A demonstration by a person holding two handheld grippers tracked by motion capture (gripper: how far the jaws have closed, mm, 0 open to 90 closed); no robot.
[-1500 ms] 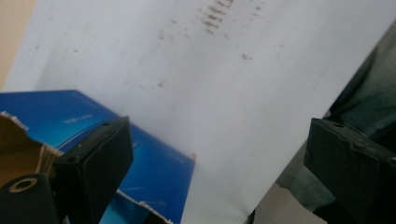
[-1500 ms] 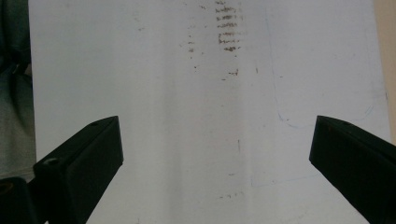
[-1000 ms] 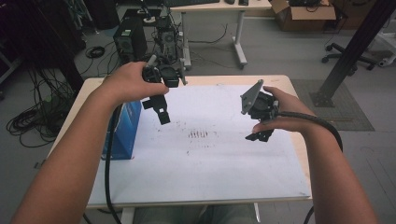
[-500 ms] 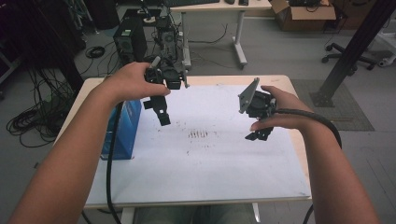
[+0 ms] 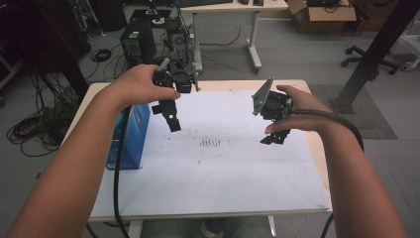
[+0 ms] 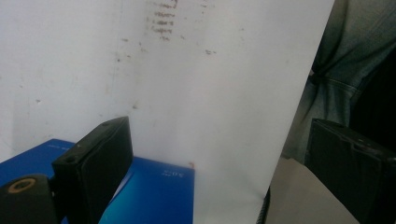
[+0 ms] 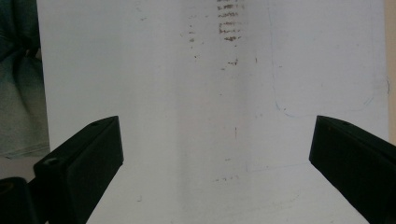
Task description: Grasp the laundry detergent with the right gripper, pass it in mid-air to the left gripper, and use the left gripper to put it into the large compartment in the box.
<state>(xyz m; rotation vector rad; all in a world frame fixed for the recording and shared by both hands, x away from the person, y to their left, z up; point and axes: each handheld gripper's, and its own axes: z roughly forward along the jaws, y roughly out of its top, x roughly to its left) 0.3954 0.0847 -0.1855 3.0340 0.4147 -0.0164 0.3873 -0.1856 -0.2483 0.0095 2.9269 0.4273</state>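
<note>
We find the left gripper [image 5: 171, 115] raised above the white table [image 5: 223, 188], its jaws wide apart and holding nothing. The blue box [image 5: 130, 136] stands at the table's left edge, just beside and below it. The right gripper [image 5: 275, 138] hovers over the right half, its jaws likewise spread and empty.

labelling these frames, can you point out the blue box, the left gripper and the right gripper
blue box [image 5: 132, 141], high view, on its blue side face
left gripper [image 5: 171, 118], high view, between its open jaw tips
right gripper [image 5: 275, 137], high view, between its jaw tips
</note>
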